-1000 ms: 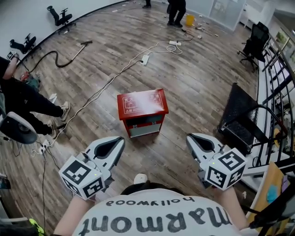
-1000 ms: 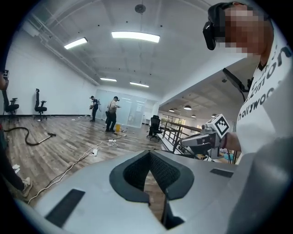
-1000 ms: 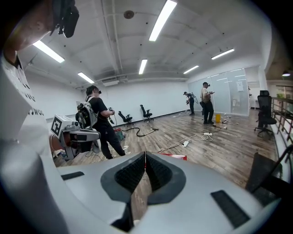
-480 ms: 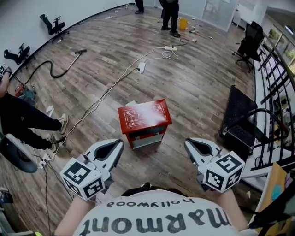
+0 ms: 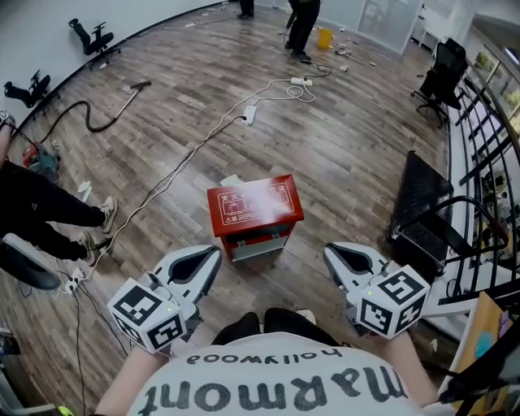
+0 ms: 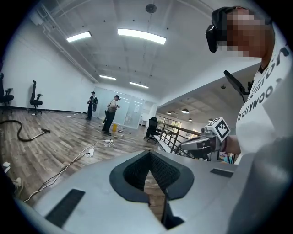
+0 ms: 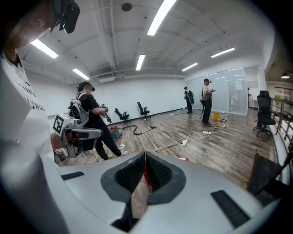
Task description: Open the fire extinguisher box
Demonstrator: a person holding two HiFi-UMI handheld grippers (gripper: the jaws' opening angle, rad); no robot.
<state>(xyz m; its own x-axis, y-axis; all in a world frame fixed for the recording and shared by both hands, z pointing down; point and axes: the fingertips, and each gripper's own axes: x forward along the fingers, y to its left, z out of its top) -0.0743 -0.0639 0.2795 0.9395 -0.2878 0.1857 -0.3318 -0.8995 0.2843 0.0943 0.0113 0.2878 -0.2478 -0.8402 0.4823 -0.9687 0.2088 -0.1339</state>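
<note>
A: Item: fire extinguisher box [image 5: 258, 234]. Location?
B: Floor [image 5: 349, 138], twelve o'clock, well ahead. Probably rigid sheet metal, heavy; take the red lid [image 5: 255, 200] by its front edge.
A: Grippers?
B: Left gripper [image 5: 214, 253], right gripper [image 5: 328, 250]: jaws closed, empty.

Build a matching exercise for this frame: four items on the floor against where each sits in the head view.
Things:
1. red metal fire extinguisher box
2. yellow plastic bucket
3. white power strip on a white cable
4. black high-back office chair

Places:
A. right side, beside the black railing
B. far end, by a standing person
C. centre of the wooden floor, nearest the camera
D. mid-floor, between the box and the far end

Pairs: 1-C; 2-B; 3-D; 4-A
</note>
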